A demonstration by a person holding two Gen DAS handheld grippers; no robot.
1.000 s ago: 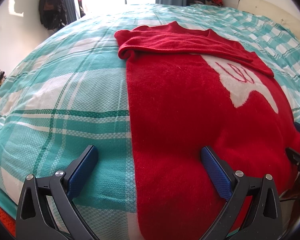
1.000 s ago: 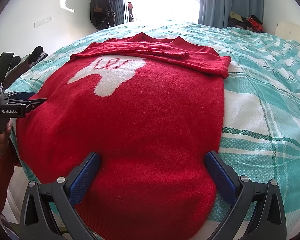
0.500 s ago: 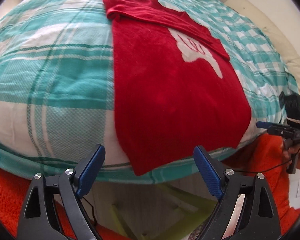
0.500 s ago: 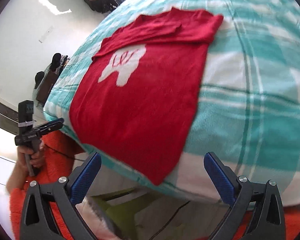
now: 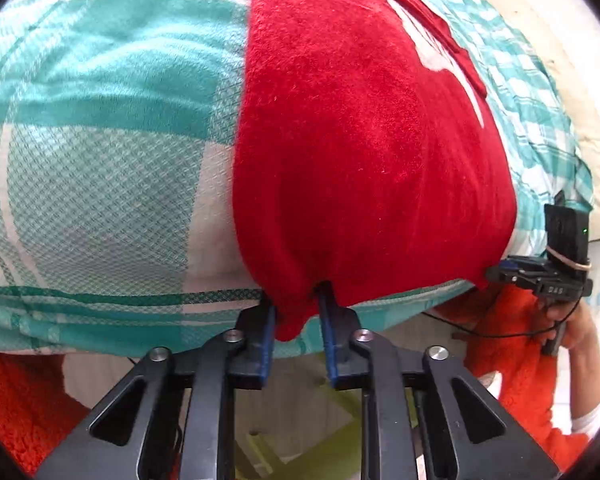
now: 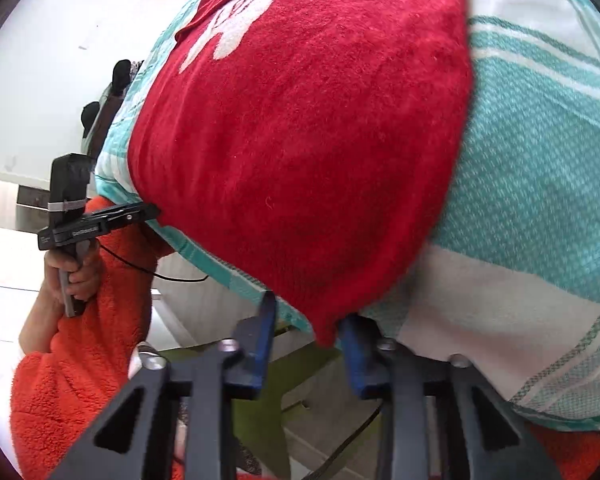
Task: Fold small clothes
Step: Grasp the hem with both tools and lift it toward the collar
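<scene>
Red sweater [image 5: 364,152] hem corners, earlier free, now sit clamped in left tongs [image 5: 296,320] and right tongs [image 6: 306,332].

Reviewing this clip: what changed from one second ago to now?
Both grippers dropped from above the bed to its near edge and narrowed: the left gripper pinches one bottom corner of the red sweater, the right gripper brackets the other. The sweater stays flat on the plaid bedspread, sleeves folded.
</scene>
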